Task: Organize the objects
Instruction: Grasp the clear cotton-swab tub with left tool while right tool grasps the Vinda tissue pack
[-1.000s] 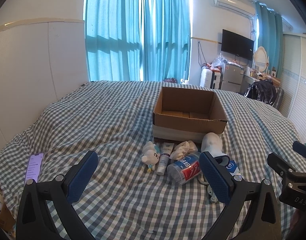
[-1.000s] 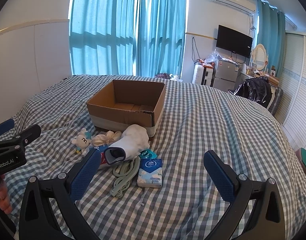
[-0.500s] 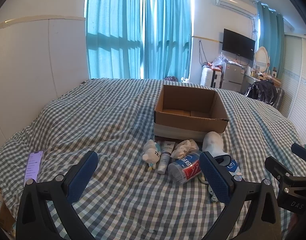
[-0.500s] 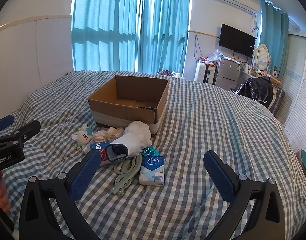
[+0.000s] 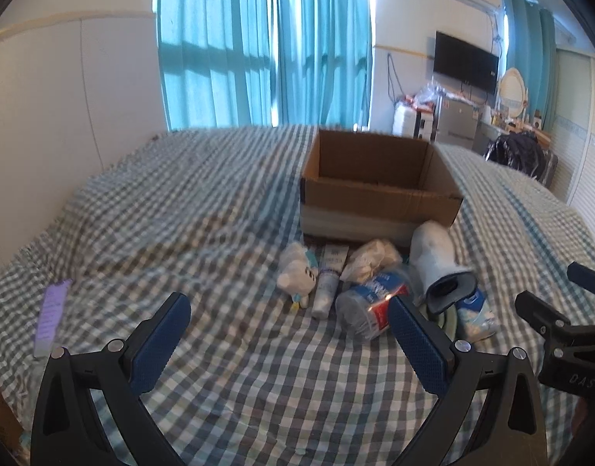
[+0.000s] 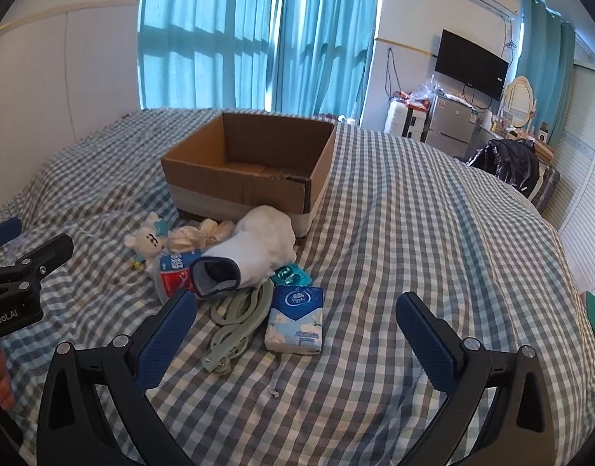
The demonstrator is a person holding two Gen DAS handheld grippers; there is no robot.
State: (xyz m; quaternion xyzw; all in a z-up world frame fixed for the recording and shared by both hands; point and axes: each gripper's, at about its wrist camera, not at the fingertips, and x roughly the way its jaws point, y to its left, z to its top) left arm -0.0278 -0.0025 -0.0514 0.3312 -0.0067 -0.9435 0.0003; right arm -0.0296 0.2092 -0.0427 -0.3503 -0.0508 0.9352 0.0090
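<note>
An open cardboard box [image 5: 379,194] [image 6: 251,171] stands on the checked bed. In front of it lies a pile: a small white plush toy [image 5: 297,275] [image 6: 148,239], a white tube [image 5: 328,279], a crumpled white wrapper [image 5: 369,260], a red and blue plastic pack [image 5: 369,303] [image 6: 177,270], a white sock [image 5: 437,264] [image 6: 258,252], a tissue pack [image 6: 295,318], a pale green strap [image 6: 235,322] and a teal packet [image 6: 291,275]. My left gripper [image 5: 289,330] is open and empty, short of the pile. My right gripper [image 6: 297,330] is open and empty, with the tissue pack between its fingers' line.
A purple phone [image 5: 51,316] lies on the bed at the far left. The bed [image 6: 433,233] stretches wide to the right of the box. Curtains, a TV, a fridge and a black bag stand beyond the bed.
Both grippers have moved forward toward the pile and box, so these look larger and nearer. Both stay open and empty.
</note>
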